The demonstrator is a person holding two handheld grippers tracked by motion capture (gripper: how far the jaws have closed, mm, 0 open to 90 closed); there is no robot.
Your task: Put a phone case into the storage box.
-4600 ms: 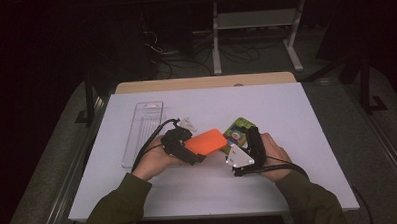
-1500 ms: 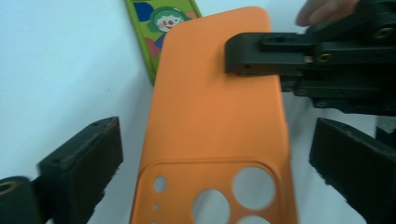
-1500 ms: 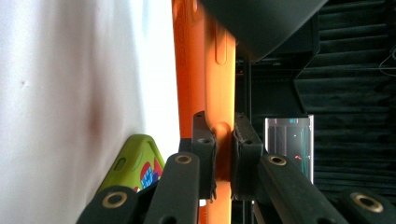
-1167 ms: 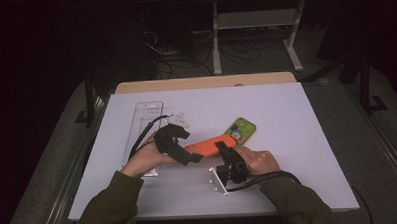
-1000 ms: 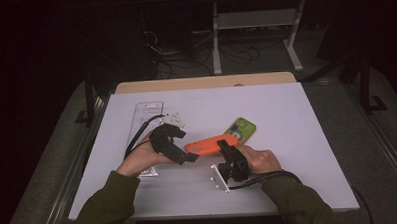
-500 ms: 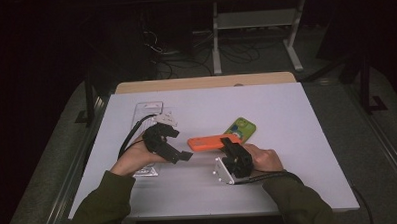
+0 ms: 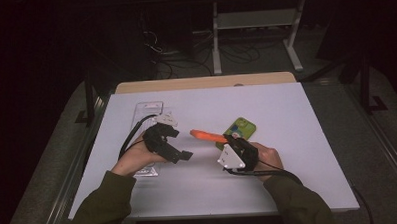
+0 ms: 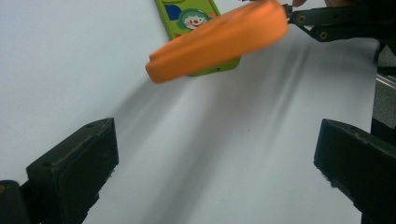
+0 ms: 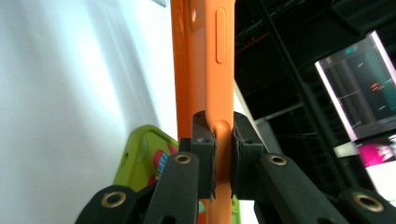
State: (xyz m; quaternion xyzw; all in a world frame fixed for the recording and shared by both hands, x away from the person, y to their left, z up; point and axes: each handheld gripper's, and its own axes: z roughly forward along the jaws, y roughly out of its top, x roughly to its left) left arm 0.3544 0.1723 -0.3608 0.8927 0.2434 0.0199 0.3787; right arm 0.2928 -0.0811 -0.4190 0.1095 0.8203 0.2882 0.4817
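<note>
At the left I see my left gripper [image 7: 180, 153] with black jaws wide apart, empty. To the right, my right gripper [image 7: 233, 141] pinches the smooth orange phone case [image 7: 208, 136], lifted above the green case [image 7: 240, 129].

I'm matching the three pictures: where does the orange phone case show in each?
High view: orange phone case mid-table, held by the right gripper.
Left gripper view: top centre, tilted.
Right gripper view: upright at centre, clamped between the jaws.
Shared landmark: green phone case.

Lab or workshop; dark room; white table [image 7: 307, 138]; metal stand [image 7: 253, 25]; floor cables [image 7: 184, 57]; monitor [image 9: 359, 88]
</note>
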